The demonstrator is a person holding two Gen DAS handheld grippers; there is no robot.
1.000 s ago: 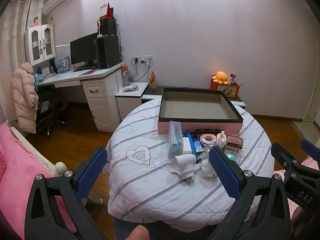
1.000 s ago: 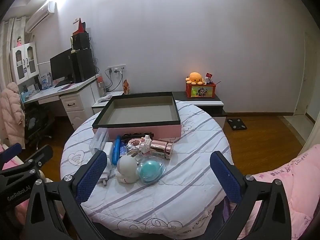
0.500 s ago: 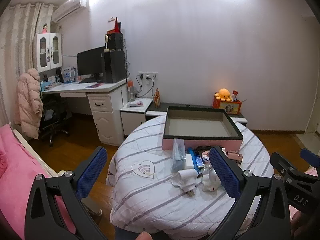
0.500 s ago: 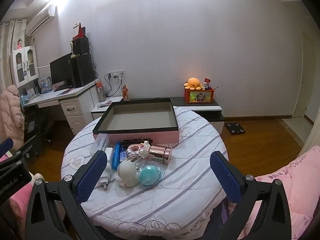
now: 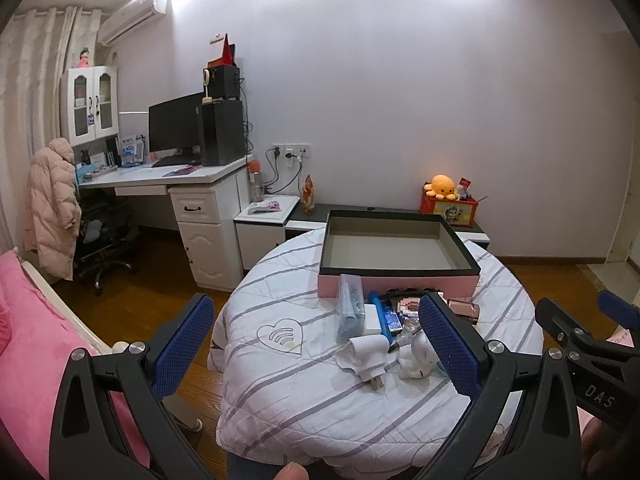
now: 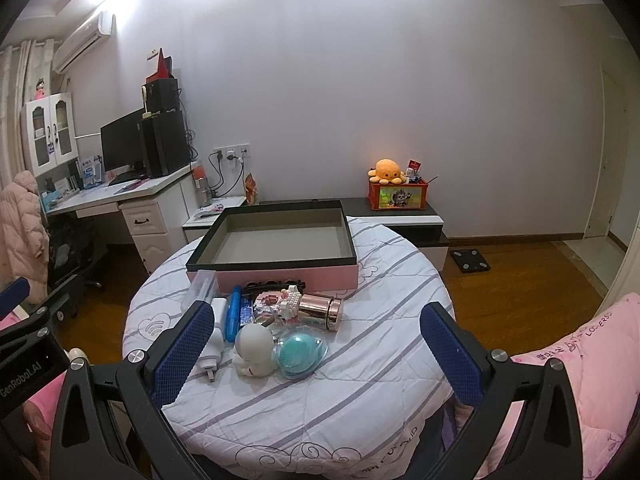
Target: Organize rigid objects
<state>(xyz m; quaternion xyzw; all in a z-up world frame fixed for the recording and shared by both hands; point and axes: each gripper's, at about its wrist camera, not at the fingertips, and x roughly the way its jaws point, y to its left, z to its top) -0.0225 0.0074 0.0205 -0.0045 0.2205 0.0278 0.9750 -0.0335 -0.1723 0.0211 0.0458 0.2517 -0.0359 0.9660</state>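
Round table (image 6: 320, 412) under a white quilted cover with grey stripes. Pink box (image 6: 280, 276) with black rim sits at the far side, lid off, interior bare. Small items clustered just in front of the box: clear plastic case (image 5: 350, 312) at left, white plug adapter (image 6: 214, 344) lying flat, blue tube (image 6: 233, 316) beside it, block-built toy (image 6: 286, 304), rose-gold metal canister (image 6: 322, 312) on its side, white rounded figurine (image 6: 254, 346), teal disc in clear shell (image 6: 298, 354) touching the figurine. Left gripper (image 5: 320, 348) held above the near-left table edge, blue-padded jaws spread wide, nothing between them. Right gripper (image 6: 320, 354) likewise held back from the cluster, jaws wide apart, holding nothing. Each gripper is partly seen at the edge of the other's view. Fingertip (image 5: 292, 472) visible at the bottom of the left view. Desk (image 5: 160, 176) with monitor along the left wall; orange plush (image 6: 386, 170) on a red box on the low cabinet behind
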